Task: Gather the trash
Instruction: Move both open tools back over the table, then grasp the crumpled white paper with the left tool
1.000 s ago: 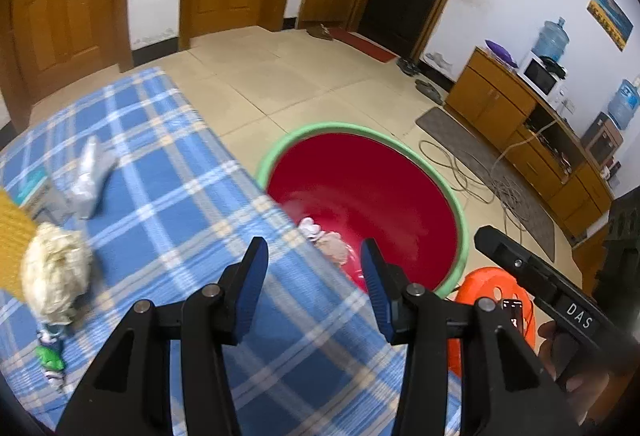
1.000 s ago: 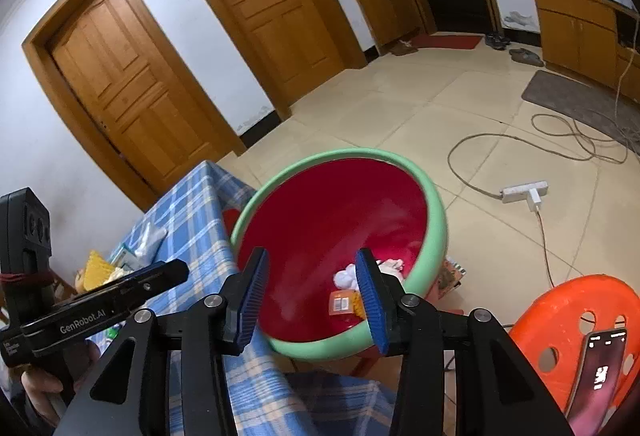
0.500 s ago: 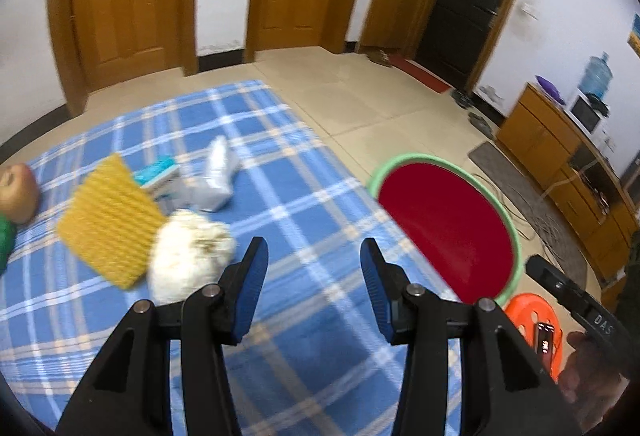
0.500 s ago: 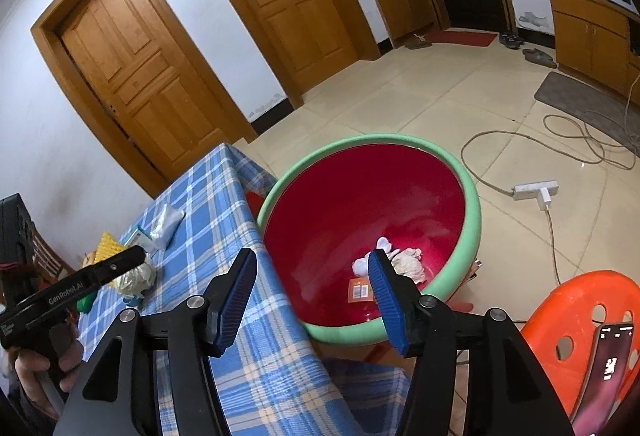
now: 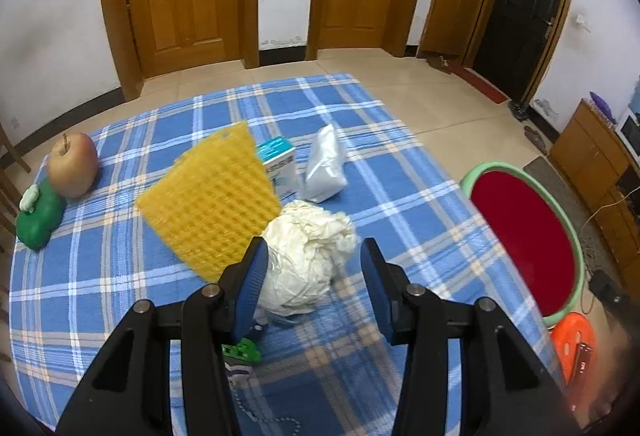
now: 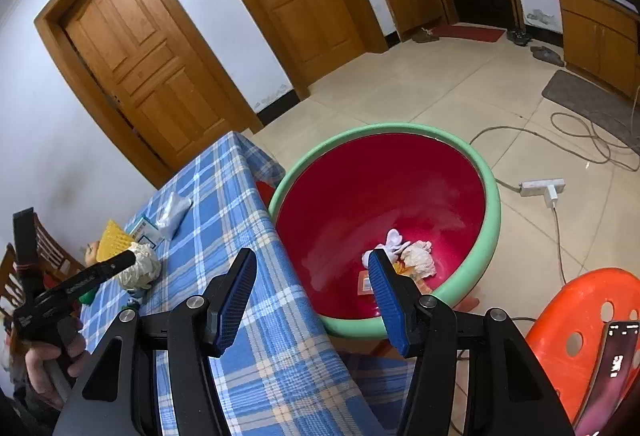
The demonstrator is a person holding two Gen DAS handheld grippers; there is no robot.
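A crumpled white paper wad [image 5: 310, 258] lies on the blue plaid table [image 5: 120, 276]. My left gripper [image 5: 314, 286] is open just in front of it, fingers to either side, apart from it. A white plastic pouch [image 5: 326, 165], a small teal box [image 5: 278, 159] and a green wrapper [image 5: 242, 352] lie nearby. The red basin with a green rim [image 6: 494, 203] stands beside the table and holds crumpled trash [image 6: 404, 262]. My right gripper [image 6: 312, 292] is open and empty over the table edge by the basin. The wad also shows in the right wrist view [image 6: 142, 268].
A yellow waffle-textured sheet [image 5: 212, 201], an apple [image 5: 74, 165] and a green toy [image 5: 38, 218] sit on the table's left. An orange stool [image 6: 580, 316] with a phone [image 6: 612, 352] stands at the right. Cables and a power strip [image 6: 544, 187] lie on the floor.
My left gripper has swung from over the basin to the left, over the table, and now faces the paper wad. My right gripper has stayed near the basin, shifting slightly.
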